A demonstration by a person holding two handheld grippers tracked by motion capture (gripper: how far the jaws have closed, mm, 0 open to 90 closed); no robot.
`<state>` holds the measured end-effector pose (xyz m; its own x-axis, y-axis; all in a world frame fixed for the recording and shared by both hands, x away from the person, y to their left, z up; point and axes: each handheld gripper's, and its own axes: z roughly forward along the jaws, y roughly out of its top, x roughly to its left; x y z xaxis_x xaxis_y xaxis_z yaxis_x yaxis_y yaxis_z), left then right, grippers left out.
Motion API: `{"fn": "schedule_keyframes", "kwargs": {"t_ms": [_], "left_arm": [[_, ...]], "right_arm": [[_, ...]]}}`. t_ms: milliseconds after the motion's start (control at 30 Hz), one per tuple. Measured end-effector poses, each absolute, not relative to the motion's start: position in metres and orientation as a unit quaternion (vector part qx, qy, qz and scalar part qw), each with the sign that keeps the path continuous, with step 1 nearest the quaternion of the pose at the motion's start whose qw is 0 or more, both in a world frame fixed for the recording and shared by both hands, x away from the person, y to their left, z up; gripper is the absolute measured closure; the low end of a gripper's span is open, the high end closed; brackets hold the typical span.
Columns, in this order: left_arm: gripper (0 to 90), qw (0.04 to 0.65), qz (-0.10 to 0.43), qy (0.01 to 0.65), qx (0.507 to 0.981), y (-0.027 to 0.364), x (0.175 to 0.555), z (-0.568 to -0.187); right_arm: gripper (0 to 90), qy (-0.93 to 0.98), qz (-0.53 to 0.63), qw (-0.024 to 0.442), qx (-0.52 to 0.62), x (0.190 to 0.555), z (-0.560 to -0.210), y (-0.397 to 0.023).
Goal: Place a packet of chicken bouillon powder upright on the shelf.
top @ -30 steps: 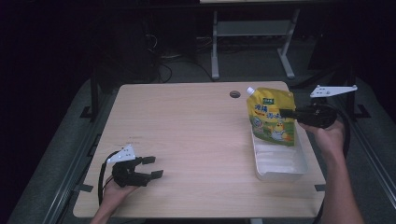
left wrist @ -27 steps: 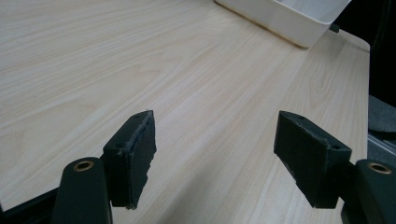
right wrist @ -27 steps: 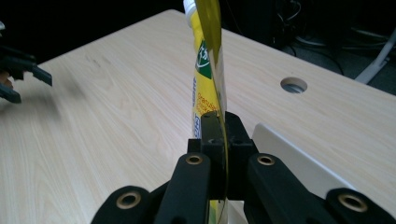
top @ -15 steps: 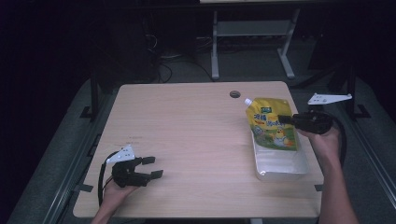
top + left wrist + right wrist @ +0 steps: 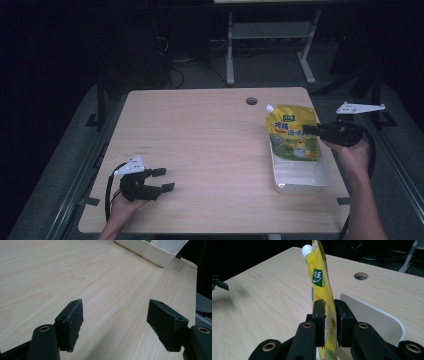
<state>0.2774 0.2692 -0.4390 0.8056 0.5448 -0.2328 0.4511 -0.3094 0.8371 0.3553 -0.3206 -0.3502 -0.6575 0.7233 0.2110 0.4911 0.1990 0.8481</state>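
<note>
A yellow spouted pouch (image 5: 292, 132) with a white cap leans over the far end of a white tray (image 5: 300, 175) at the table's right. My right gripper (image 5: 306, 129) is shut on the pouch's right edge; in the right gripper view the pouch (image 5: 320, 277) stands between the jaws, pads (image 5: 319, 308) pressed on both faces, tray rim (image 5: 372, 312) just behind. My left gripper (image 5: 162, 179) rests near the table's front left corner, open, nothing between its pads (image 5: 72, 320), bare wood ahead of it.
A round cable hole (image 5: 251, 101) sits in the tabletop behind the pouch. The tray (image 5: 152, 251) lies far across from the left gripper. Dark floor, a white desk frame (image 5: 270, 40) and cables lie beyond the table's far edge.
The right gripper has carried the pouch down and toward the near side, so it hangs lower over the tray. The left gripper has stayed put.
</note>
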Motion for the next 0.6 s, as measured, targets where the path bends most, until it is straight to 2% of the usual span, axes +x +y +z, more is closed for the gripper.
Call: {"fn": "schedule_keyframes", "kwargs": {"t_ms": [233,433,600], "left_arm": [[28.5,0.502,0.05,0.312,0.805,0.271,0.278,-0.439],[28.6,0.505,0.052,0.314,0.802,0.272,0.278,-0.438],[28.6,0.503,0.048,0.313,0.804,0.269,0.28,-0.44]], "right_arm": [[74.6,0.758,0.504,0.118,0.396,0.355,-0.349,-0.319],[76.0,0.758,0.503,0.119,0.398,0.353,-0.348,-0.322],[84.2,0.765,0.484,0.123,0.407,0.348,-0.349,-0.329]]}}
